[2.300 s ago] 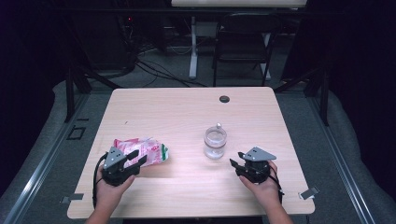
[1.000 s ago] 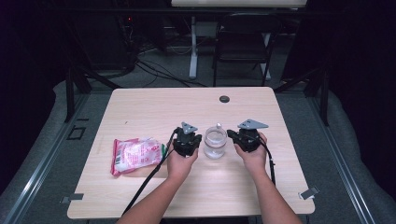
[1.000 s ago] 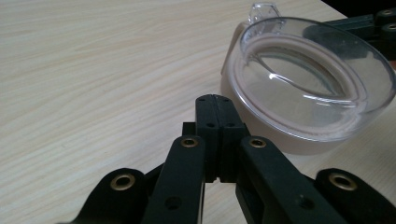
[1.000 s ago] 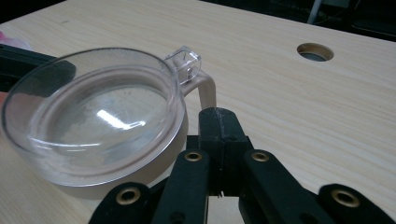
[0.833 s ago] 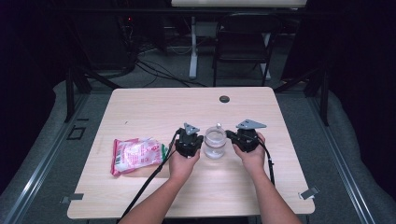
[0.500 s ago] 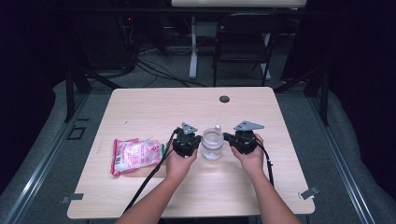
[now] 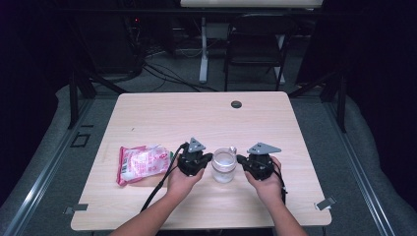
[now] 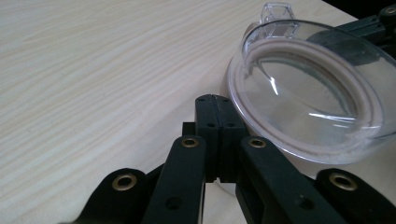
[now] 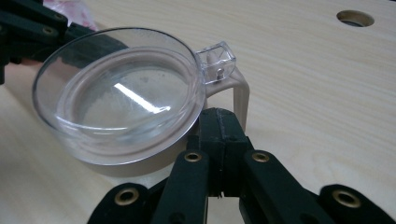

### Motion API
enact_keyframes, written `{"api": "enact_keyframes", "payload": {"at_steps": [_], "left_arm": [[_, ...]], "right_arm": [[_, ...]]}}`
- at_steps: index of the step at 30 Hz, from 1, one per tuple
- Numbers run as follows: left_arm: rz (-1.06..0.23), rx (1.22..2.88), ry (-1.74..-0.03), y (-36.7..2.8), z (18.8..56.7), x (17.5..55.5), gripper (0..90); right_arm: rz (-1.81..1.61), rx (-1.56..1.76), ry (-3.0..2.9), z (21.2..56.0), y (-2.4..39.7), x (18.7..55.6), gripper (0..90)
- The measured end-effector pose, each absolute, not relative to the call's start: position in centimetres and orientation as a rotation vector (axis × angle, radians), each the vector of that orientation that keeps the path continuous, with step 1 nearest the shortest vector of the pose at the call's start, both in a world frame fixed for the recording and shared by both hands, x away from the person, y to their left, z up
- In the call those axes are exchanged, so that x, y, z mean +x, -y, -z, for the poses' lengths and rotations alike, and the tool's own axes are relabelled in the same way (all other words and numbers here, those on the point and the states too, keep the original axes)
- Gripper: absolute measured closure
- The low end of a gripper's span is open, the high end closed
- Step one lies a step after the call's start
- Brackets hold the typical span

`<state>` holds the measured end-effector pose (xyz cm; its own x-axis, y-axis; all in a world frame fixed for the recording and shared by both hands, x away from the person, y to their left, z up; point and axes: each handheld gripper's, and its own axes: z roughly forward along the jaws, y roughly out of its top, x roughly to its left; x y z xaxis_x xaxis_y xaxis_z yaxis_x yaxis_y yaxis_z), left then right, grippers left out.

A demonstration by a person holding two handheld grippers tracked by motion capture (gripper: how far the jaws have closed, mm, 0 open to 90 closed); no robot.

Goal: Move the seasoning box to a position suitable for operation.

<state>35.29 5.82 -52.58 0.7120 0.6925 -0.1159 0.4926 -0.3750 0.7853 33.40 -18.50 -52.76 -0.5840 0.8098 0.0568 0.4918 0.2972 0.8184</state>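
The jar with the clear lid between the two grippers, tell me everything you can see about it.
The jar is small and round, with a see-through body and a clear domed lid seated over a pale ring. A clear clasp block and a pale bail loop sit at one edge. The lid is on, and the jar stands upright near the table's front middle. The shut left gripper and shut right gripper flank it, tips right at its sides; actual contact cannot be told.
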Motion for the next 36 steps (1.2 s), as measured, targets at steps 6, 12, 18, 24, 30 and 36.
{"api": "enact_keyframes", "payload": {"at_steps": [6,12,18,24,30,36], "left_arm": [[-0.255,2.057,-0.861,-7.2,52.5,34.0,87.1],[-0.276,2.055,-0.838,-9.8,52.4,32.4,82.8],[-0.313,2.05,-0.806,-11.1,52.9,31.6,78.4],[-0.292,2.03,-0.826,-12.3,53.6,30.8,72.4],[-0.307,1.999,-0.858,-13.6,53.9,29.9,64.9],[-0.288,2.007,-0.861,-14.2,54.1,29.3,65.8]], "right_arm": [[-1.115,1.122,-2.267,52.4,17.9,30.8,81.0],[-1.054,1.087,-2.237,52.5,18.5,29.7,75.3],[-1.1,1.127,-2.243,54.2,19.0,31.2,74.4],[-1.117,1.127,-2.26,55.0,18.5,32.7,74.4],[-1.127,1.06,-2.331,55.9,17.7,34.5,72.3],[-1.143,1.081,-2.33,55.9,17.3,35.3,77.0]]}}
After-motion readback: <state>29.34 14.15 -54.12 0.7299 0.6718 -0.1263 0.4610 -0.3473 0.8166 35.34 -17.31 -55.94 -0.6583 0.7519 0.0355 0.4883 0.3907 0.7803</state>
